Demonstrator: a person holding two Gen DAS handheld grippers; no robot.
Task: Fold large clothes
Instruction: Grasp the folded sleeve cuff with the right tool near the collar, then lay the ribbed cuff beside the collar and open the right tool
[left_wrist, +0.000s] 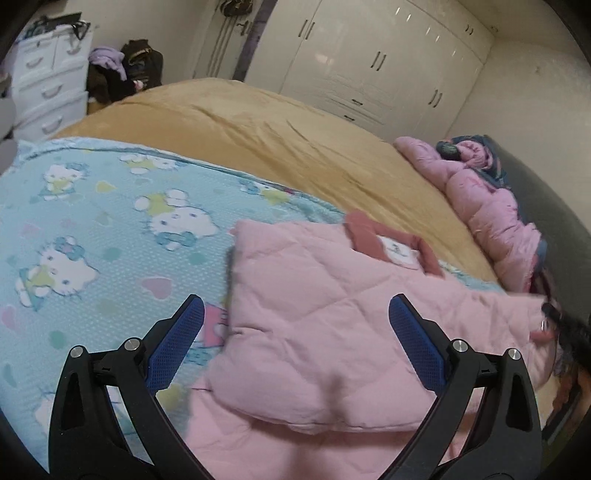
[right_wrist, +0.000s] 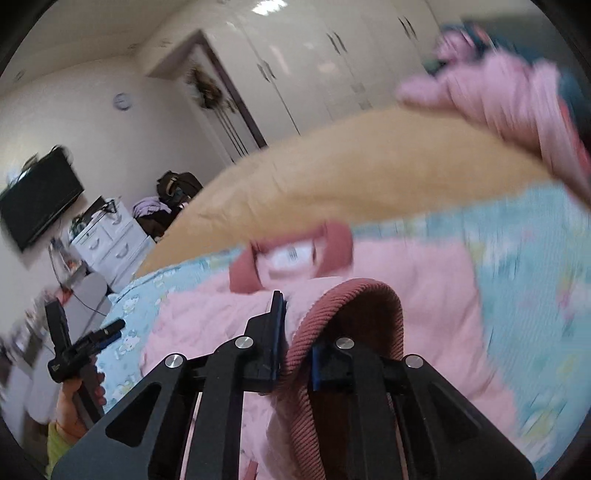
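A pink quilted jacket lies partly folded on a blue cartoon-cat blanket on the bed. Its dark pink ribbed collar lies at the far edge. My left gripper is open and empty, hovering just above the folded jacket. My right gripper is shut on a dark pink ribbed cuff of the jacket and holds it lifted above the body of the garment. The collar shows beyond it. The left gripper also shows at the lower left of the right wrist view.
A tan bedspread covers the far half of the bed. A second pink puffy garment lies at the bed's right edge. White wardrobes, a white drawer unit and a pile of clothes stand behind. A wall television hangs left.
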